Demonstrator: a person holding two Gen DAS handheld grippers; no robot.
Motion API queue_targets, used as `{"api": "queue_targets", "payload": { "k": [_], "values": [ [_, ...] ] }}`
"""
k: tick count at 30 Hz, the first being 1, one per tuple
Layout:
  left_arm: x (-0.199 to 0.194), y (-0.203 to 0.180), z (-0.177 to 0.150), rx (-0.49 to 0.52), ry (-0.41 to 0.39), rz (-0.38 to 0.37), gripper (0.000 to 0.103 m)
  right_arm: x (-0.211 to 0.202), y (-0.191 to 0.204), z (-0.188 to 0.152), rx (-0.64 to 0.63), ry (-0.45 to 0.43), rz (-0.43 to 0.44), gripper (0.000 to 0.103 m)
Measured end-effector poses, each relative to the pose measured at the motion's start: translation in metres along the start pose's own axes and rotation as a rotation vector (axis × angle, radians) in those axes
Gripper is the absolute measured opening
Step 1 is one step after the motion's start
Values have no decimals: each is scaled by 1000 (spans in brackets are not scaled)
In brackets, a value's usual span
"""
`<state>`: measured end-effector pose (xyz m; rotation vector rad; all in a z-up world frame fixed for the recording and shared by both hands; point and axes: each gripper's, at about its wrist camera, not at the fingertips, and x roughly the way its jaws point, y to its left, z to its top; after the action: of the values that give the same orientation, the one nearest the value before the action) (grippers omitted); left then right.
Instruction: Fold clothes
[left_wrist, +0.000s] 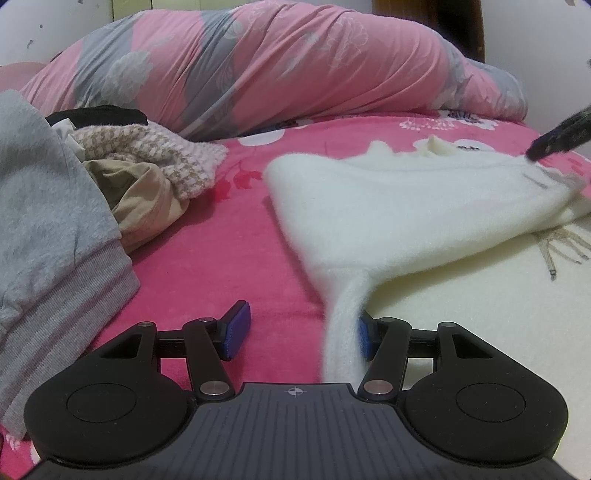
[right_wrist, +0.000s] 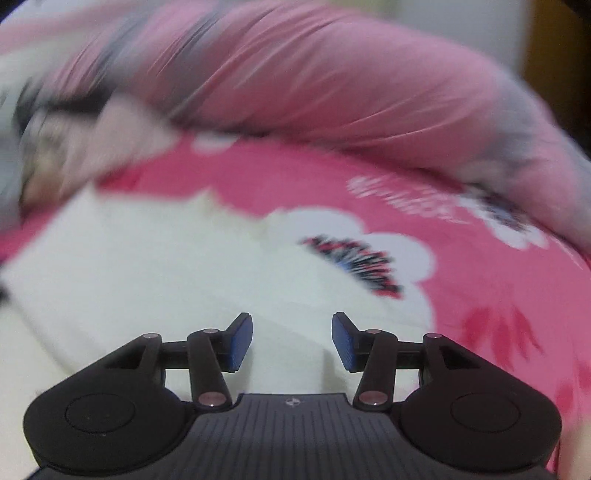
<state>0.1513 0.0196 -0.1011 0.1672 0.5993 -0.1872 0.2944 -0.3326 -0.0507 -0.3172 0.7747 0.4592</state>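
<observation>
No word, brand or number can be read in either view. The only sign is a small crosshair mark, a circle crossed by two fine lines, printed at the middle of the ribbed dark grey plastic body of the left tool (left_wrist: 297, 332), at its front edge. The same mark seems to sit on the ribbed dark grey plastic body of the right tool (right_wrist: 292, 339), though blur leaves it faint there. The black streaks on a white flower of the bright pink fleece bedsheet (right_wrist: 480, 266) are pattern, not lettering.
</observation>
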Motion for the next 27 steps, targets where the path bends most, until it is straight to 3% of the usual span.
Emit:
{"api": "queue_targets", "payload": {
  "k": [4,10,12,14,16,18,24,27],
  "values": [
    [-5,0,0,6,-20,-15,56,20,11,6,-133,92,52,50],
    [0,0,-1,-1,-10,-21,56,33,1,12,-133,207,149,50],
    [0,0,-2,-4,-11,-21,57,33,6,14,-156,228,148,43],
    [0,-1,-2,-2,-13,-18,57,30,21,13,-228,213,116,20],
    [-1,-2,-3,2,-17,-11,57,24,39,8,-305,183,59,6],
    [-3,-4,-2,9,-25,1,56,16,50,3,-358,140,11,5],
    [-3,-8,1,34,-34,21,56,-2,43,6,-324,17,-90,4],
    [0,-11,2,40,-31,26,56,8,42,5,-321,18,-113,4]
  ]
}}
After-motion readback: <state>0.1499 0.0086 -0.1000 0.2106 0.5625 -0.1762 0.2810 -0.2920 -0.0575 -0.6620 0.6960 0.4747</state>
